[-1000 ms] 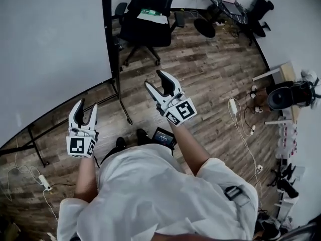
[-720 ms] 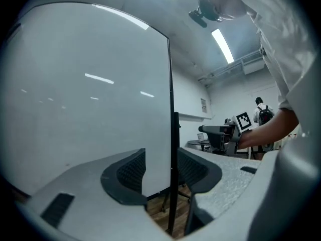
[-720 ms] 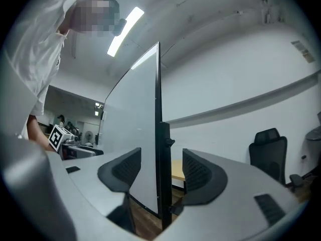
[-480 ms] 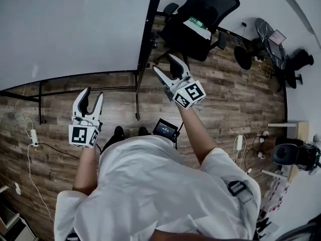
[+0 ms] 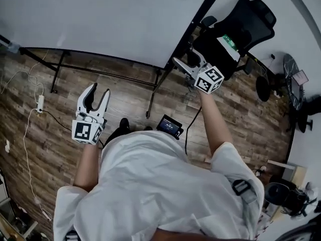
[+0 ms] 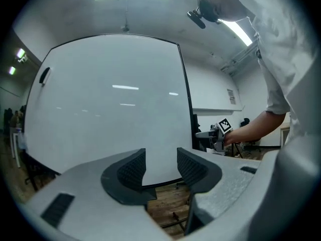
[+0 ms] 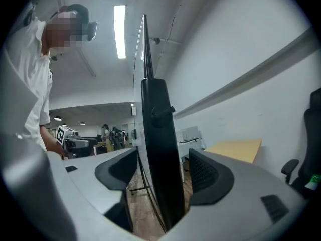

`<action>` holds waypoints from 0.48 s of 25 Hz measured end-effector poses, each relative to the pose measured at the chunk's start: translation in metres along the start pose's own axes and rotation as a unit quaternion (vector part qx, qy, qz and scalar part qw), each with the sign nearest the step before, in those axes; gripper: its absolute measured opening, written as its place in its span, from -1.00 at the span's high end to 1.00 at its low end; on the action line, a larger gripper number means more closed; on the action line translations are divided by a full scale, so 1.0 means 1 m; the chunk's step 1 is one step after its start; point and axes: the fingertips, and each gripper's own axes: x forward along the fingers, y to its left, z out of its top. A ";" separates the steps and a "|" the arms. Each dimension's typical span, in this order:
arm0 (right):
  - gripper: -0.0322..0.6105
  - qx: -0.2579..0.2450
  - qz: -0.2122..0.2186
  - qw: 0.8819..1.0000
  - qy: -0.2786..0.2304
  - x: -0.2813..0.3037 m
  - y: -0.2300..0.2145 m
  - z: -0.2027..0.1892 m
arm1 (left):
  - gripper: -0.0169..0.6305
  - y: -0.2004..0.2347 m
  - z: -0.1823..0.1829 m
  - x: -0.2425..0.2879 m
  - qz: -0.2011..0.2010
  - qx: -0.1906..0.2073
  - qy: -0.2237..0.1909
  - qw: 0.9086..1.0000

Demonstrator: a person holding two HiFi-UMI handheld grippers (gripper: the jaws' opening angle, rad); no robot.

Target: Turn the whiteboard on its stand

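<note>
**Right tool opening around the whiteboard's edge**

We see the whiteboard filling the upper left of the head view. Its black frame runs diagonally from the top of the picture down toward the middle. Below the board's lower edge, the stand shows as thin black bars and legs on the wooden floor.

The right tool sits at the lower end of that black edge, just above the centre of the head view. In the right gripper view the frame stands upright between the two jaws, which are opening. We make out a narrow gap beside each pad, so neither presses on it. A round knob juts from the frame above the jaws.

The left tool hangs at the middle left of the head view, over the floor and apart from the board. In the left gripper view its jaws stand apart with nothing between them. The board's white face fills the picture beyond them, and the right tool shows small at the middle right.

A black chair stands in the upper right of the head view, beyond the frame. A power strip with a white cable lies at the left edge. A small lit screen shows near the centre, and a white shirt fills the lower part.
</note>
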 end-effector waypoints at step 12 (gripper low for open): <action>0.16 -0.053 0.024 0.998 0.006 0.031 0.002 -0.002 | 0.37 0.023 -0.006 -0.043 0.070 -0.032 -0.016 0.997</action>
